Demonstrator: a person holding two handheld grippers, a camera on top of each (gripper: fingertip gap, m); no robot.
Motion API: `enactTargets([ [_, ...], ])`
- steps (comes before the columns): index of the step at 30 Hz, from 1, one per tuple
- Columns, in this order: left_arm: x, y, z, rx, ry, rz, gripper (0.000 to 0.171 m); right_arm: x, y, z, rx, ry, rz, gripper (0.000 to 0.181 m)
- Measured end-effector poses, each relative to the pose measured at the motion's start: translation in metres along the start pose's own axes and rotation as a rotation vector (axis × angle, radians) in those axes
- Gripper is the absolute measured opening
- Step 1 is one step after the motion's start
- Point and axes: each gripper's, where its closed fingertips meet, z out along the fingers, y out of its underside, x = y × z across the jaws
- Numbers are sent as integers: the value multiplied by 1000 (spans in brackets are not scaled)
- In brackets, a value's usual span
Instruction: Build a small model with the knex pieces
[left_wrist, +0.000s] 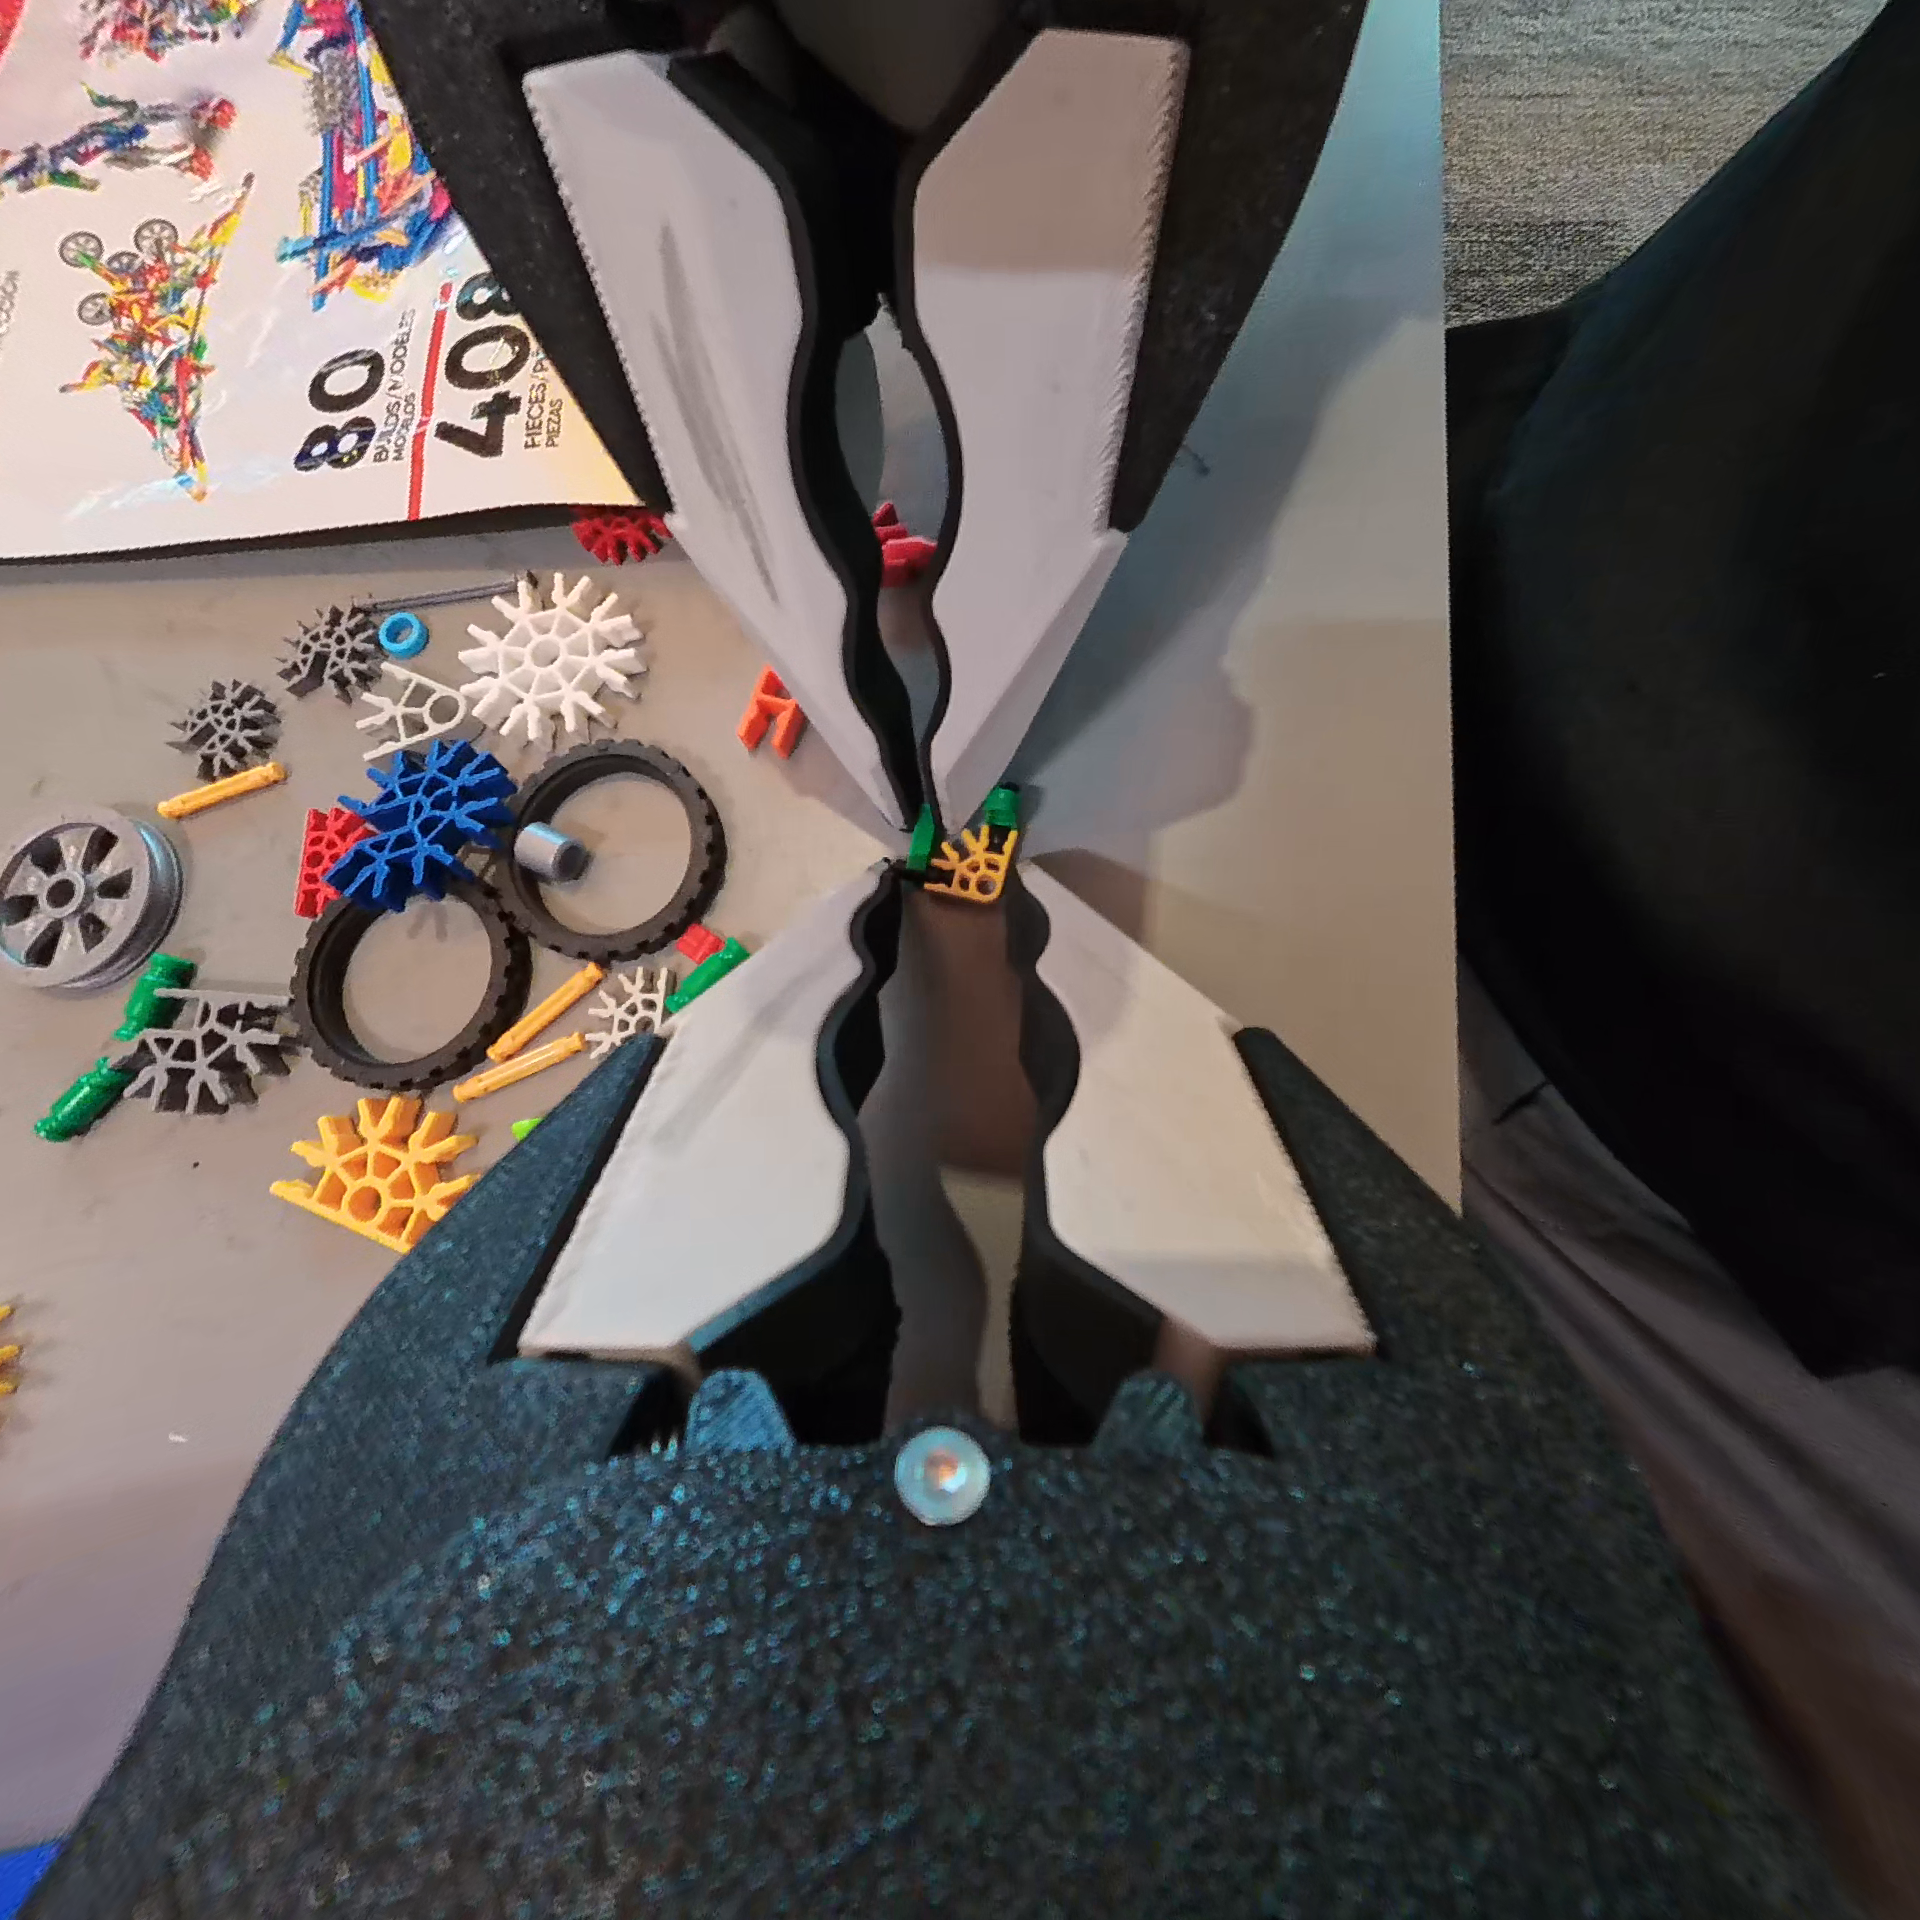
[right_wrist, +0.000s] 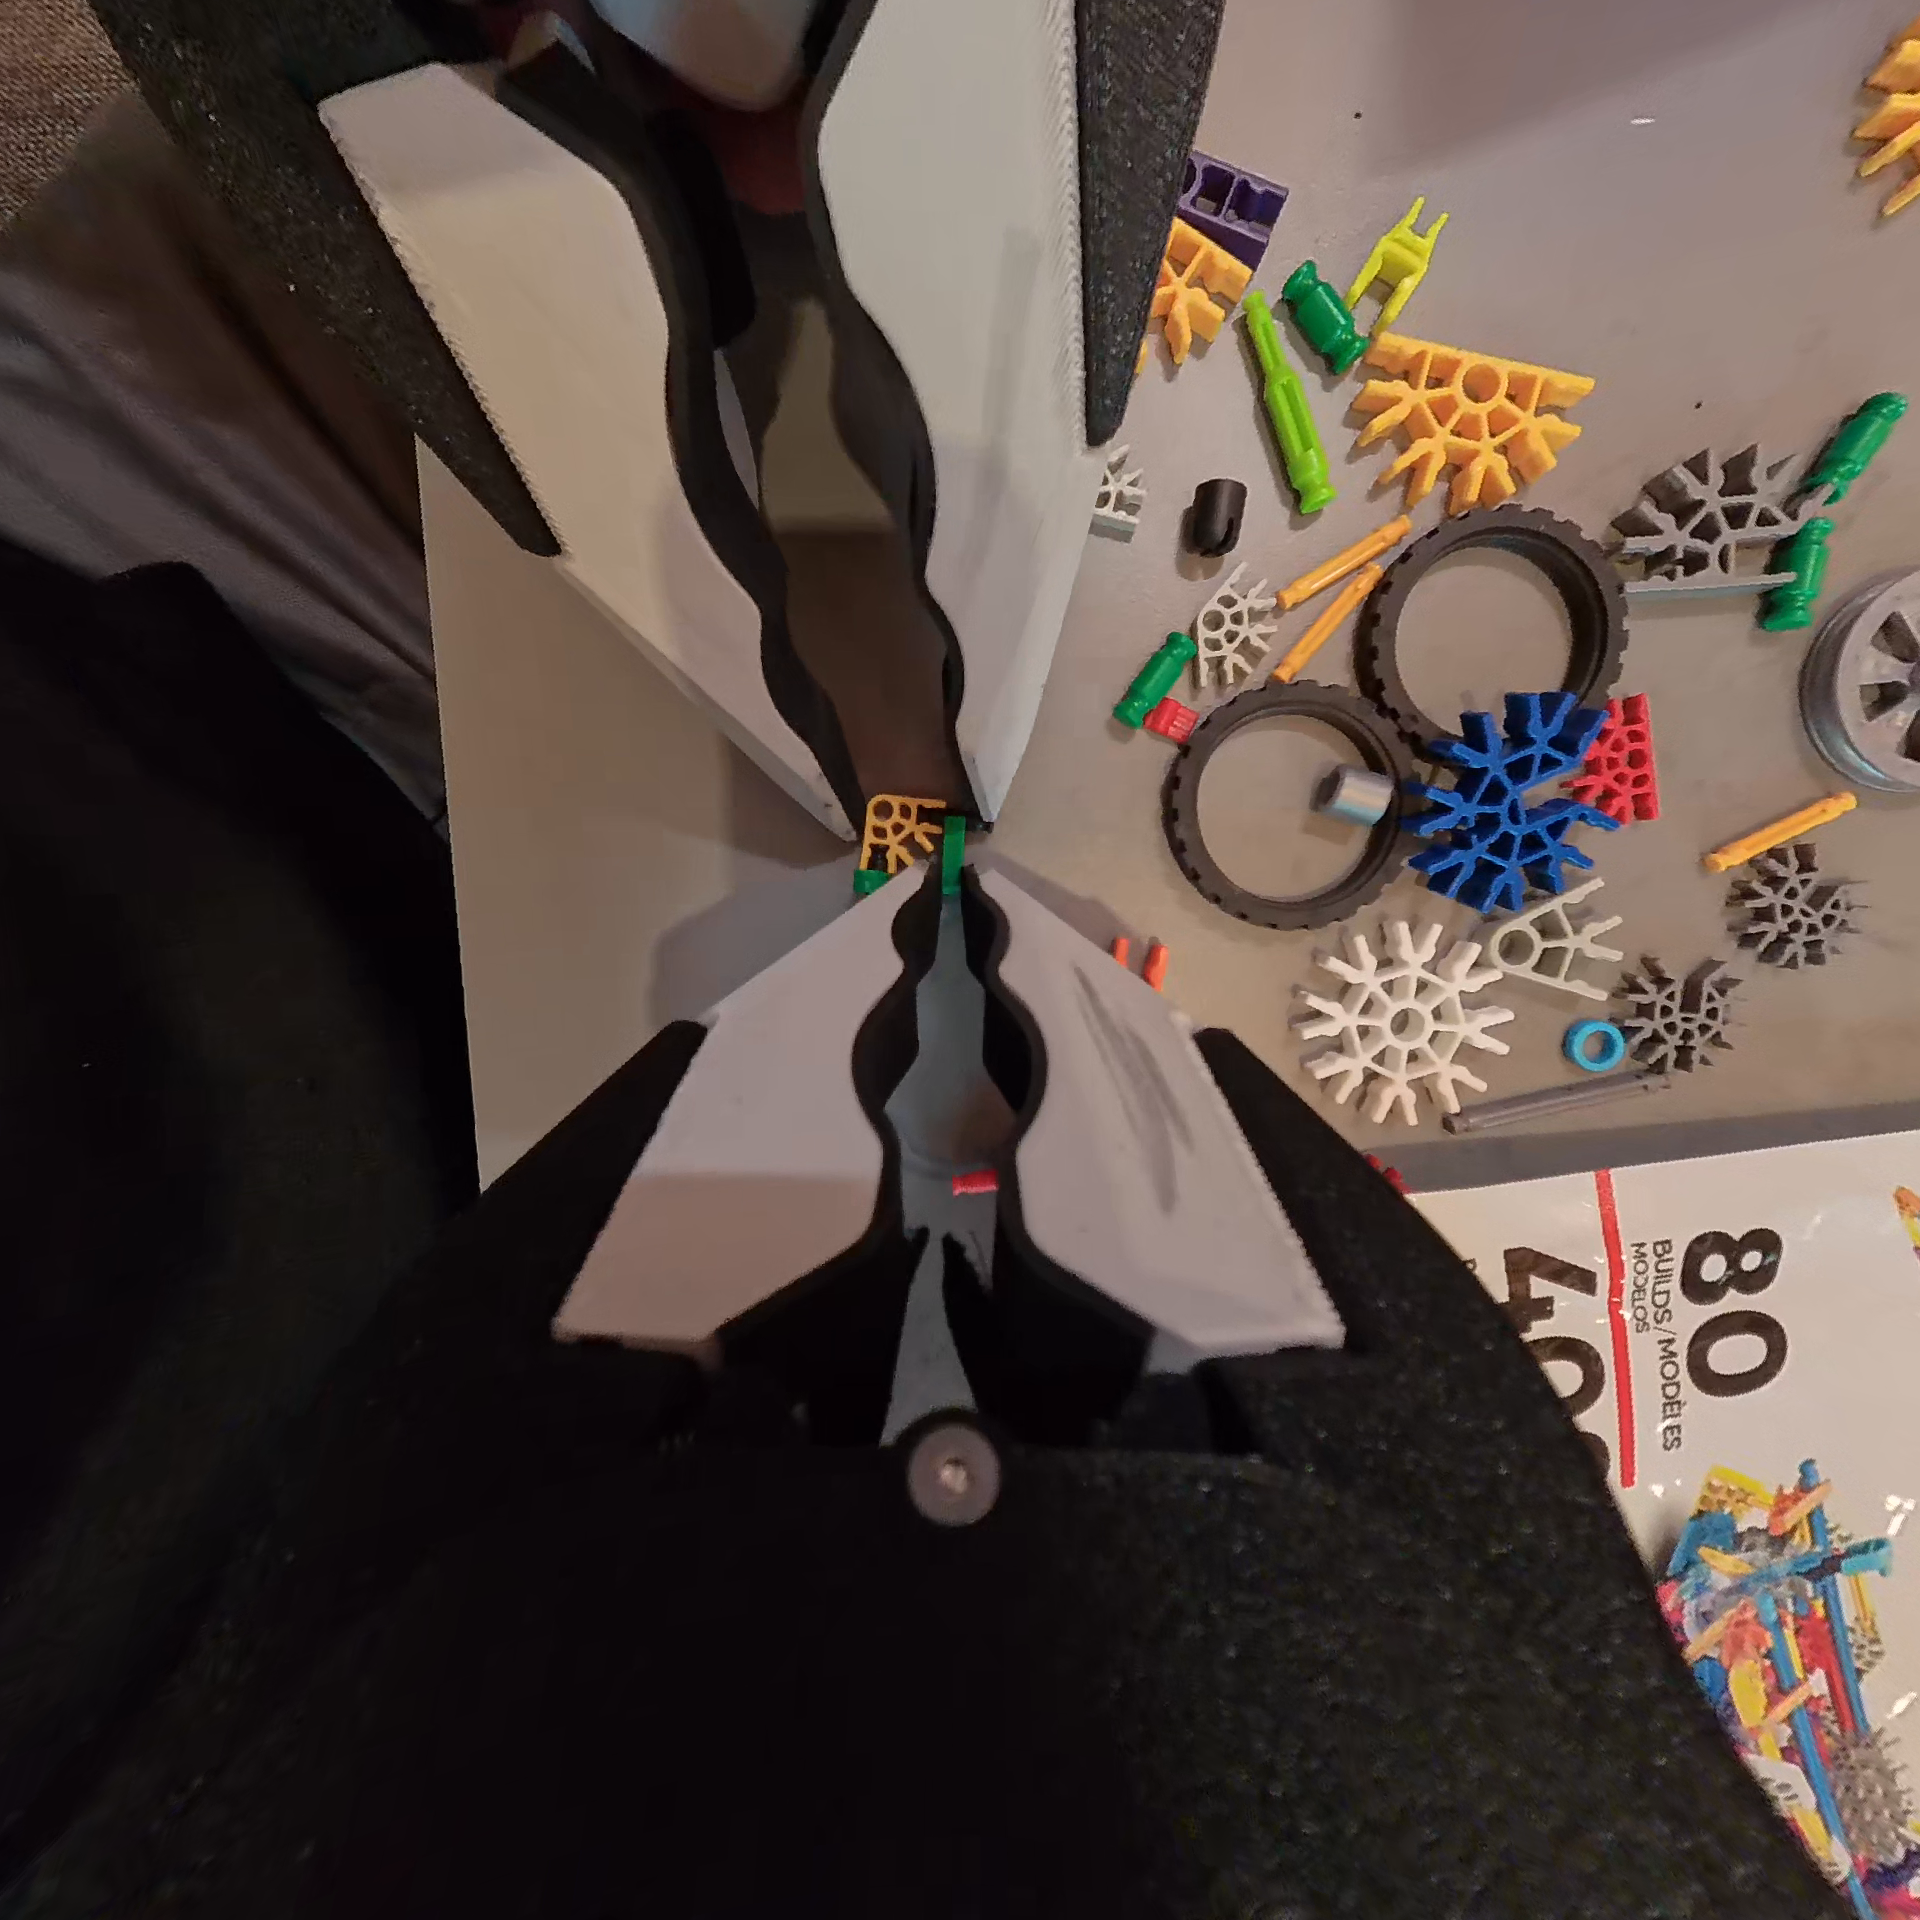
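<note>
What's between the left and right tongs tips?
A small yellow connector with a green rod plugged in. The left tongs clamp the connector; the right tongs pinch the rod. Shows in both wrist views.

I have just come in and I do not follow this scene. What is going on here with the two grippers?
Two hand-held grippers meet tip to tip above a table. The right gripper is shut on a short green rod. This rod sits in a small yellow connector, which the left gripper holds at its tips. A second green rod sticks out of the connector. Loose building pieces lie beside them: two black tyres, a blue connector and a printed sheet.
</note>
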Motion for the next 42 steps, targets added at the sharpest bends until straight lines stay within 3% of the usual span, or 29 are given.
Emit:
enactTargets([
  [42,-1,-2,3,1,25,-32,14,6,5,-9,80,-38,12,2],
])
